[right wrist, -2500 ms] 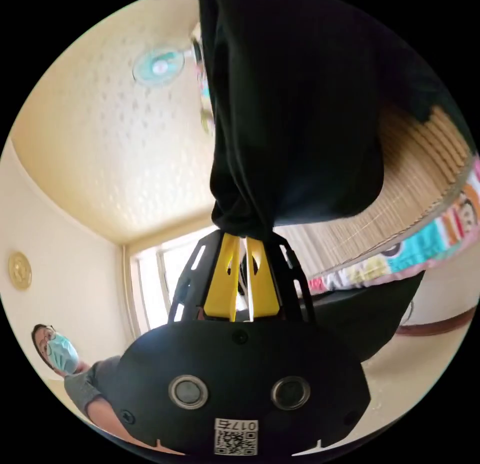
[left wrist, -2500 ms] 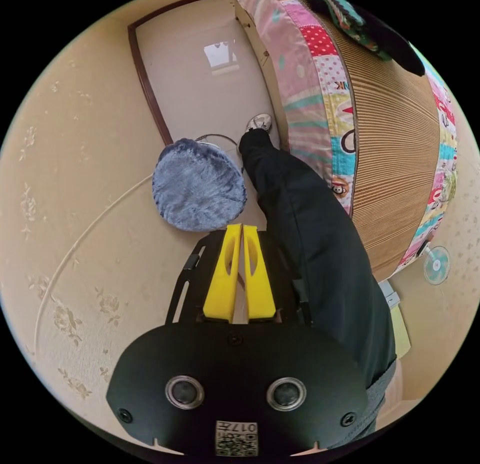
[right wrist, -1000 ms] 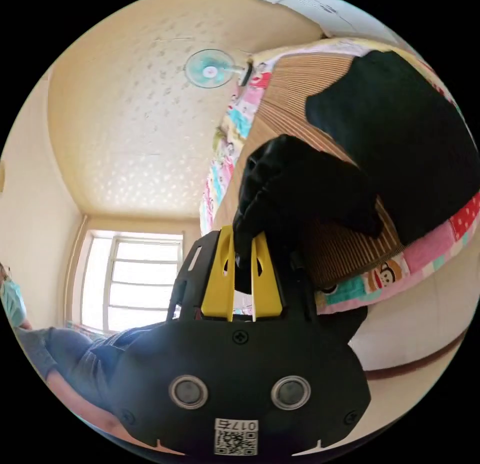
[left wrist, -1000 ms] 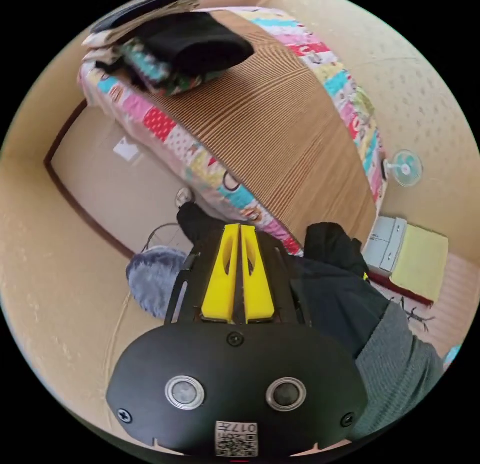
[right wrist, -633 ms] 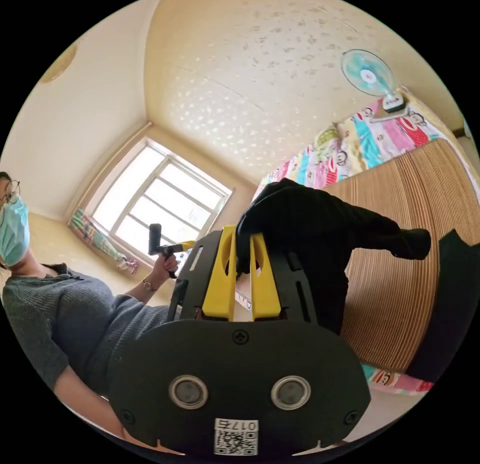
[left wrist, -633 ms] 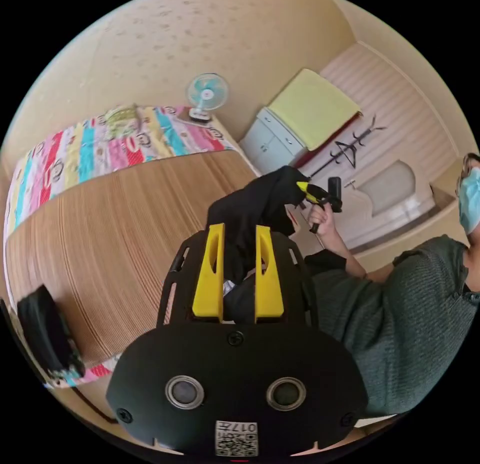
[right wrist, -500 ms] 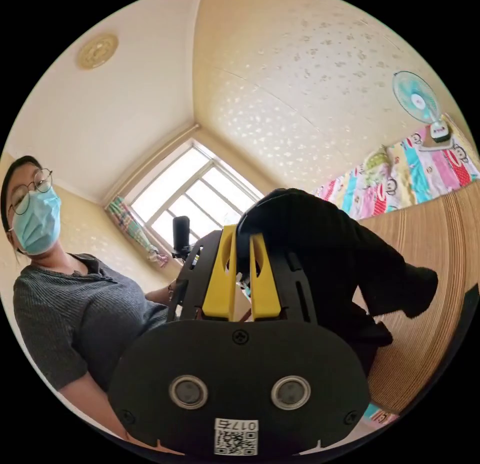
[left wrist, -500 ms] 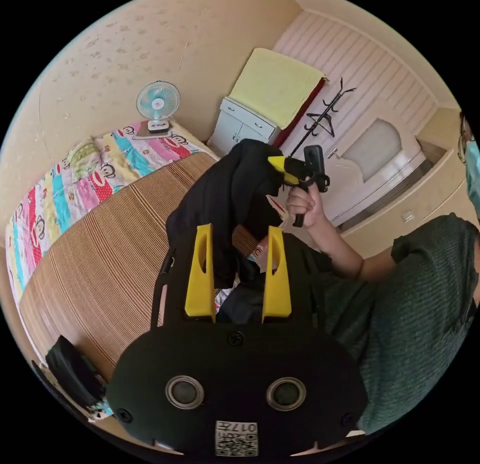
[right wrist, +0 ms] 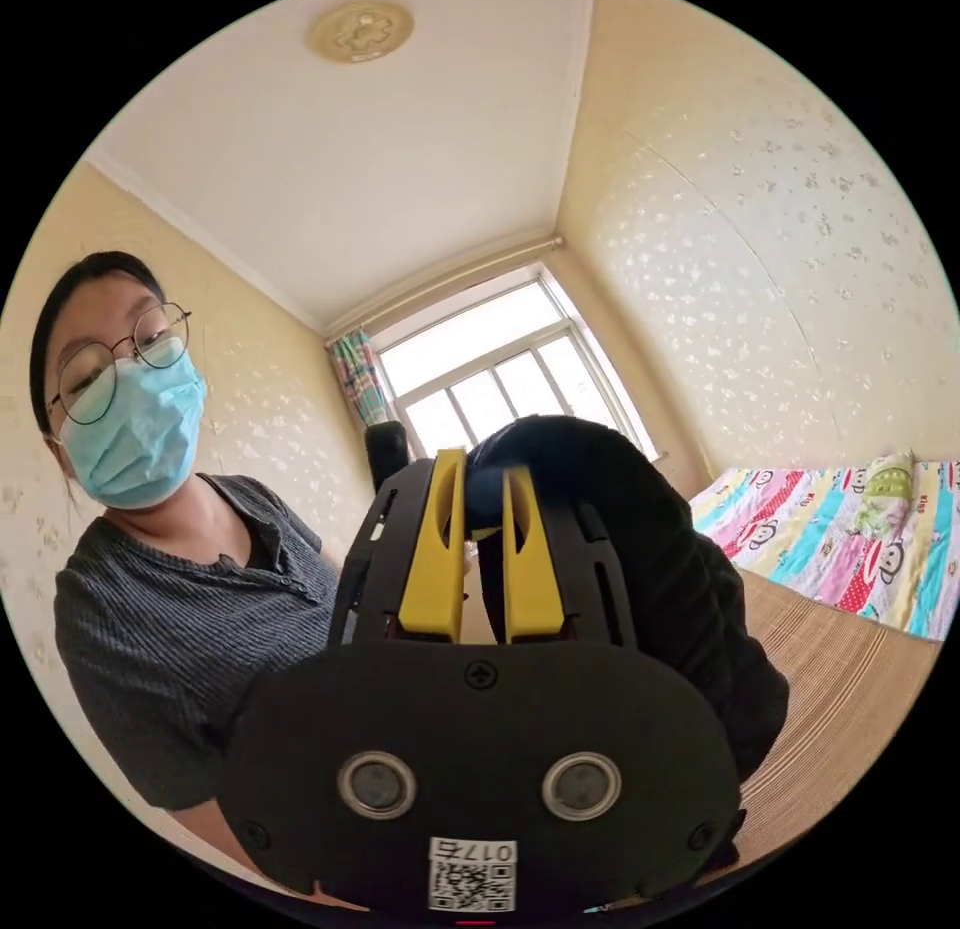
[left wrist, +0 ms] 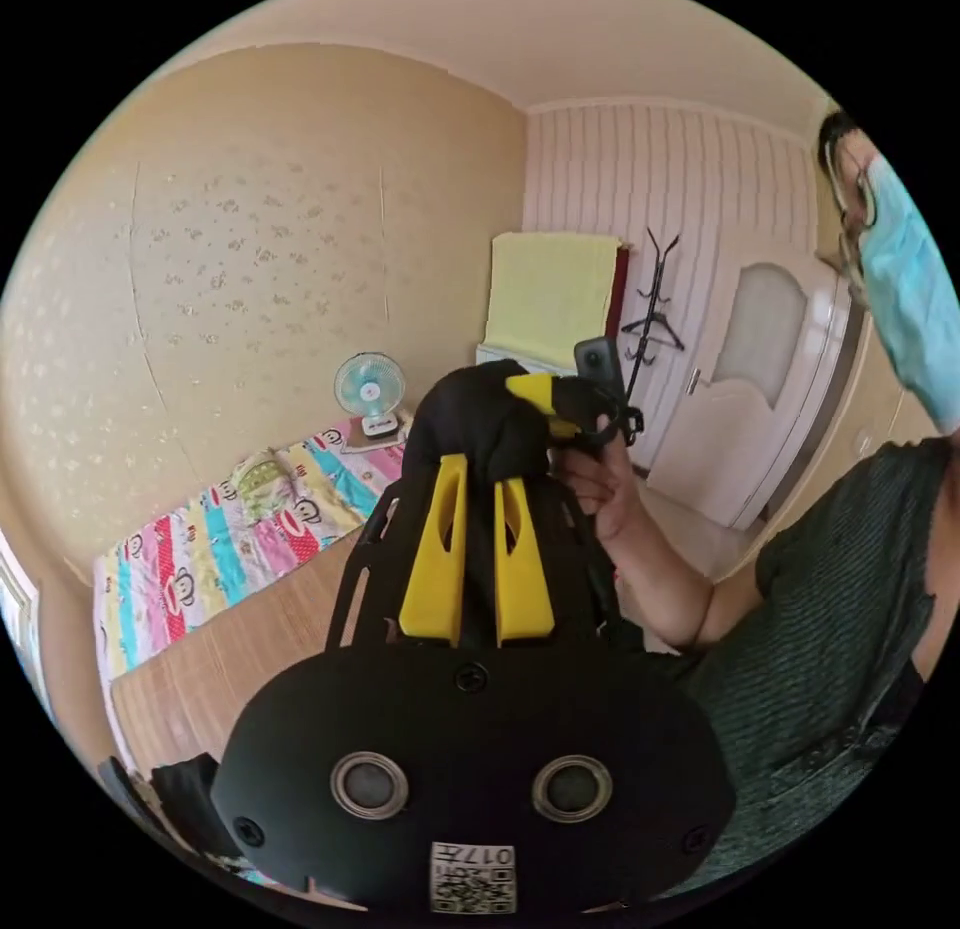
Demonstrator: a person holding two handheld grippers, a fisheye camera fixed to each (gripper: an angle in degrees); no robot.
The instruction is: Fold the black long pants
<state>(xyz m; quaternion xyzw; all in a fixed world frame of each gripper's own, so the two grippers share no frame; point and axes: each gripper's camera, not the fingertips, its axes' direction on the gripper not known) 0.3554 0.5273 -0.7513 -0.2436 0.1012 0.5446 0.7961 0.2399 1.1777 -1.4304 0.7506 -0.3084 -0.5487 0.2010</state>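
Left gripper view: left gripper (left wrist: 478, 466) & right gripper (left wrist: 545, 406) both pinch bunched black pants (left wrist: 470, 424), held up near bed (left wrist: 215, 544); folding not started.

**Materials and surface finishes**

Black pants (right wrist: 640, 529): matt, soft cloth, bunched in folds. Left gripper (left wrist: 478, 469) and right gripper (right wrist: 484, 469): smooth yellow plastic jaws on matt black housings. Mat (right wrist: 840, 669): finely ribbed, looks like woven straw or bamboo. Bedsheet (left wrist: 220, 549): printed cloth. Person's top (right wrist: 190, 609): ribbed grey knit. Walls (left wrist: 230, 249): matt, speckled wallpaper.
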